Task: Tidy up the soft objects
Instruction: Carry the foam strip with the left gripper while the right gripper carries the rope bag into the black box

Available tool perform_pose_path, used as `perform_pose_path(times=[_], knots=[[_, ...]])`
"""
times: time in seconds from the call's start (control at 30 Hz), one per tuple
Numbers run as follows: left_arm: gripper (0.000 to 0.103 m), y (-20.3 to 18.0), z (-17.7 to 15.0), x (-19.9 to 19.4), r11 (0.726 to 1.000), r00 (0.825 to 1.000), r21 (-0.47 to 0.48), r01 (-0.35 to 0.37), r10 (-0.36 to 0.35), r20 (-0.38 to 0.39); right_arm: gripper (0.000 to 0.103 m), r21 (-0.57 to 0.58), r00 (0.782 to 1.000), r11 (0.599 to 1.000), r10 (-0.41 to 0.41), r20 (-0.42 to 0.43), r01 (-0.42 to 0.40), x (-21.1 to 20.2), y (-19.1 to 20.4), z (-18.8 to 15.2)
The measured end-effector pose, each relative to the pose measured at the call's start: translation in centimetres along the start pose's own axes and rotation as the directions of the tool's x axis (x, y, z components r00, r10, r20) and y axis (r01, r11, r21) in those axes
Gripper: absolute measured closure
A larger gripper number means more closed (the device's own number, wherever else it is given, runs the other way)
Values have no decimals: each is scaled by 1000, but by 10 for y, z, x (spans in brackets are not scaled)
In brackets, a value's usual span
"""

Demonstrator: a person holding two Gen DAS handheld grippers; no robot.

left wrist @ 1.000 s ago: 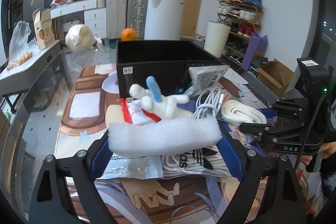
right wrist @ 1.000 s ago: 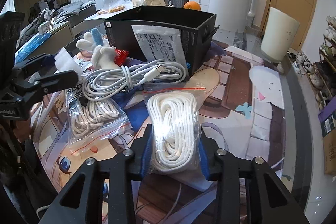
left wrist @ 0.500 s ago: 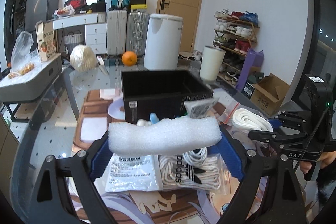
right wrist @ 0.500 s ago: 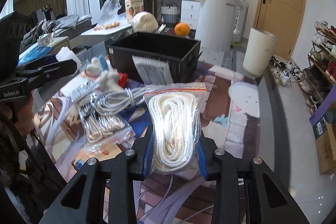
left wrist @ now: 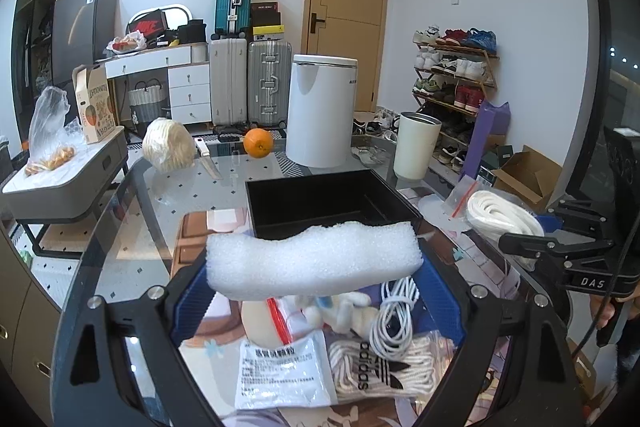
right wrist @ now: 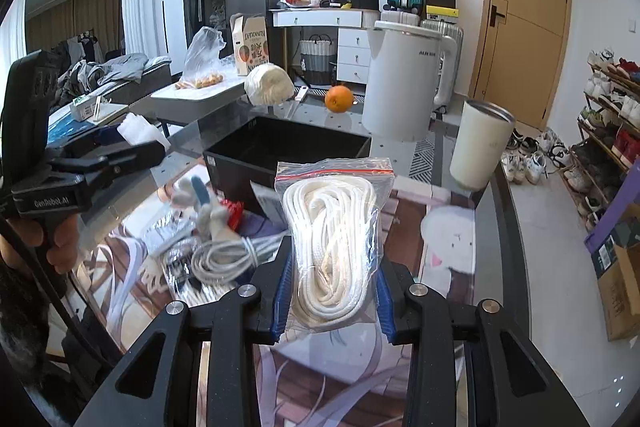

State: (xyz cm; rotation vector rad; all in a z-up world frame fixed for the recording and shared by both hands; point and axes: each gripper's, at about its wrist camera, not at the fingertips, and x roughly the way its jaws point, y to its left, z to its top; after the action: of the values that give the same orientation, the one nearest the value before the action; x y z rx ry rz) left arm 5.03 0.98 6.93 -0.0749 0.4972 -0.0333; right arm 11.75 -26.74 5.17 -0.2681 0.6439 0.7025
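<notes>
Between the left gripper (left wrist: 314, 269) fingers (left wrist: 192, 291) a white foam block (left wrist: 314, 263) is held; the fingers are spread wide and pressed on its two ends. Between the right gripper (right wrist: 334, 291) fingers (right wrist: 282, 287) a clear bag of white rope (right wrist: 334, 247) is clamped, and those fingers are close together on it. Both things are held up above the table (left wrist: 160, 211).

Just past both sets of fingers the black box (left wrist: 328, 203) is seen, open on top and seemingly with nothing in it. The step in hand looks like carrying: two soft things are being taken to the box. Next, each one needs to be brought over the box's open top, lowered a little, and let go by opening the fingers.

Under the left fingers more soft things are left on the table: a small plush toy (left wrist: 348, 311), a white cable (left wrist: 390, 323), and an "adidas" bag (left wrist: 380, 367) of rope. "GenRobot.AI" can be read on the left gripper, "DAS" on the right one. "KUMQUAT" is printed on a carton (right wrist: 252, 45) far behind.
</notes>
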Motion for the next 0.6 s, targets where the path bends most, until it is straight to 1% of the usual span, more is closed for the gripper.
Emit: perform_pose_path(times=[0.3, 0.47, 0.6], knots=[[13, 4, 14, 17, 1000, 1000, 8, -13, 13, -8, 68, -38, 1000, 999, -1, -5, 1, 16, 2, 28], [13, 8, 25, 29, 1000, 1000, 13, -17, 18, -13, 68, -46, 1000, 999, 17, -22, -18, 34, 1, 44], [13, 10, 31, 40, 1000, 1000, 11, -19, 19, -20, 68, -51, 999, 998, 26, -36, -28, 49, -1, 50]])
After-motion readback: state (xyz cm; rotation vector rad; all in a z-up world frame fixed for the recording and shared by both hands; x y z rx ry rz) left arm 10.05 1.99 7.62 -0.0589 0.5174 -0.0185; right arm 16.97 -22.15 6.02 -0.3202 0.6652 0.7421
